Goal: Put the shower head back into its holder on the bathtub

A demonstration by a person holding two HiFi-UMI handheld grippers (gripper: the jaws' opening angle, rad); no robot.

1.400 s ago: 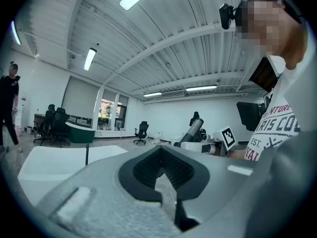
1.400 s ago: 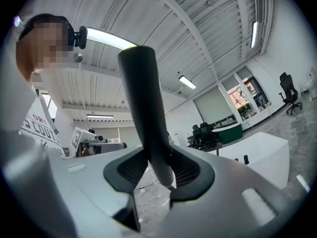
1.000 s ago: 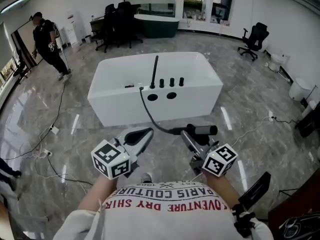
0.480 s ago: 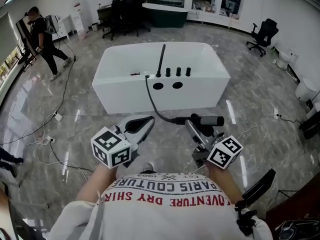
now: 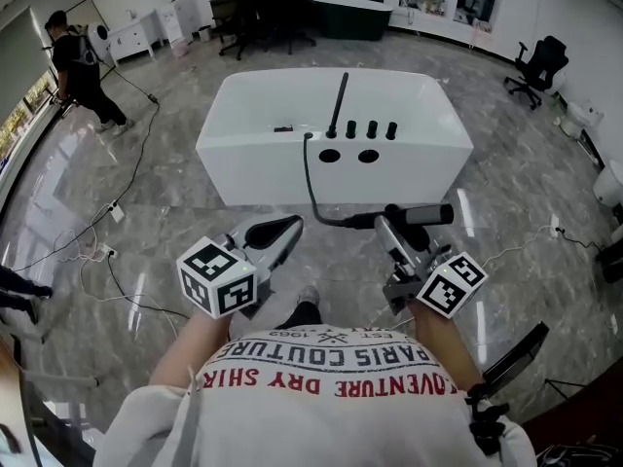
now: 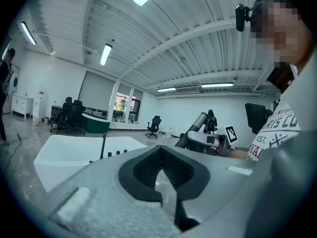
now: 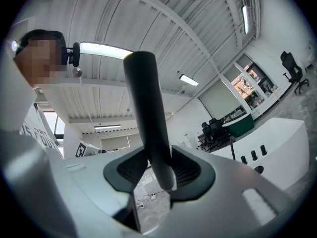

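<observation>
Clamping the dark shower head across its handle, the right gripper sits at about one o'clock from the person's chest. Its own view shows both ribbed pads pressed on the round black stem, which stands up between them. In the head view the shower head lies crosswise, with its thicker end pointing to three o'clock, well short of the white bathtub that fills the floor at twelve o'clock. The black hose leaves the handle's nine o'clock end, curves up the tub's front wall and meets the deck beside a tall black spout. At three o'clock from that spout three black knobs stand in a row, and two round openings lie just below them at six o'clock. I cannot tell which opening is the holder. The left gripper hangs at eleven o'clock from the chest, apart from the hose. Its jaws are pressed together with nothing between them. A marker cube rides at its near end. Another person stands on the grey floor at ten o'clock, and an office chair is at two o'clock.
</observation>
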